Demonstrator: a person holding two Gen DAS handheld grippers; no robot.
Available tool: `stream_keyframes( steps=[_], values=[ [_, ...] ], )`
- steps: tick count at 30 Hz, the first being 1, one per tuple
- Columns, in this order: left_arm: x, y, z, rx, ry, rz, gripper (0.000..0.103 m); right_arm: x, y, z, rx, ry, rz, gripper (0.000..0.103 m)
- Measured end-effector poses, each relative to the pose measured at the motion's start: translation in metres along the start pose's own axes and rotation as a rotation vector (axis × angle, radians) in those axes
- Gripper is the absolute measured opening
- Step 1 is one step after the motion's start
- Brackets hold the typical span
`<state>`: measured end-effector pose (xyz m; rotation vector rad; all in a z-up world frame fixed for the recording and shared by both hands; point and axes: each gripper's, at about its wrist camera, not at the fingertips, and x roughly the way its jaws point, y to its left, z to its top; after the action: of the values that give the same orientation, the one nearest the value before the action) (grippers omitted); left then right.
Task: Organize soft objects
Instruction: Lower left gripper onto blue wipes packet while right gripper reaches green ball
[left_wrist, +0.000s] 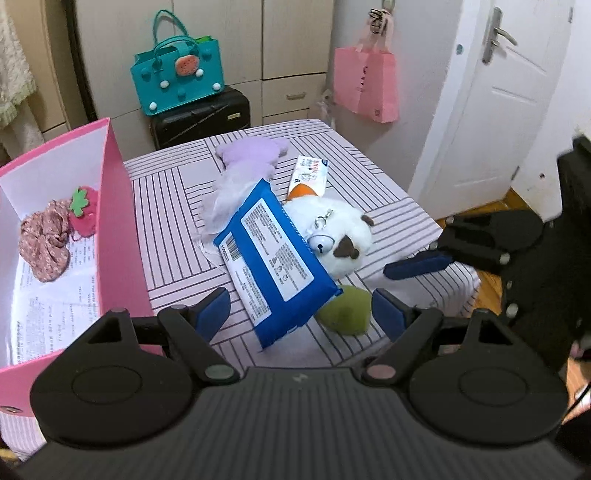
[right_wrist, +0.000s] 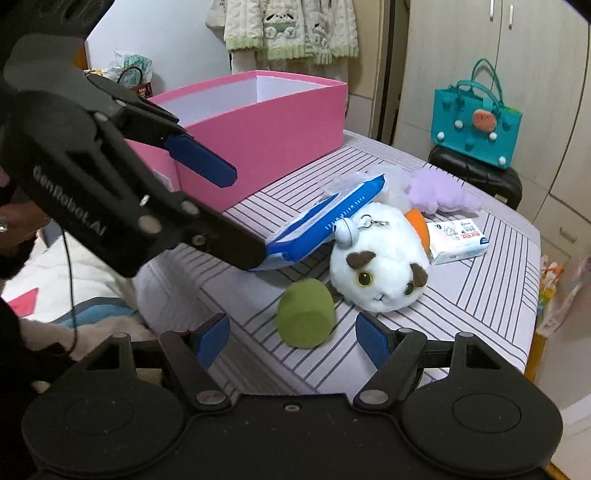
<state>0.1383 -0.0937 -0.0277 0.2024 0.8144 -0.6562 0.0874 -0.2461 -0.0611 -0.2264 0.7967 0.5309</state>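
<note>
Here, both the left gripper (left_wrist: 301, 310) and right gripper (right_wrist: 291, 338) are held spread, empty; the near green sponge (right_wrist: 306, 317) could be nudged off the table (right_wrist: 480, 295) edge if approached carelessly.

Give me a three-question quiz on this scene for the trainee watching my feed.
1. True or false: both grippers are open and hold nothing.
2. What already lies in the pink box?
3. What does the blue wipes pack partly cover? A) white plush B) tissue packet C) teal bag

Key:
1. True: left gripper, right gripper.
2. Floral scrunchie and strawberry plush.
3. A
</note>
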Motion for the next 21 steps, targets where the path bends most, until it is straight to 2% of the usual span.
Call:
stream_keyframes(
  steps=[4, 8, 11, 15, 19, 21],
  values=[
    [0.016, -0.002, -0.004, -0.021, -0.023, 0.028, 0.083, 0.015, -0.003, -0.010, 0.003, -0.043, -0.017, 0.077],
    [0.026, -0.008, -0.010, 0.021, -0.050, 0.062, 0.083, 0.027, -0.010, -0.016, 0.056, -0.072, -0.013, 0.070],
    [0.033, -0.006, -0.011, 0.004, -0.063, 0.039, 0.082, 0.034, -0.010, -0.021, 0.064, -0.084, -0.023, 0.062],
    [0.045, -0.003, -0.012, -0.033, -0.074, 0.053, 0.081, 0.035, -0.009, -0.027, 0.055, -0.120, -0.049, 0.043],
    [0.048, 0.002, -0.018, -0.067, -0.128, 0.102, 0.075, 0.031, -0.008, -0.031, 0.056, -0.143, -0.036, 0.043],
    [0.047, 0.007, -0.023, -0.090, -0.142, 0.068, 0.067, 0.030, -0.006, -0.034, 0.046, -0.146, -0.043, 0.043]
  ],
)
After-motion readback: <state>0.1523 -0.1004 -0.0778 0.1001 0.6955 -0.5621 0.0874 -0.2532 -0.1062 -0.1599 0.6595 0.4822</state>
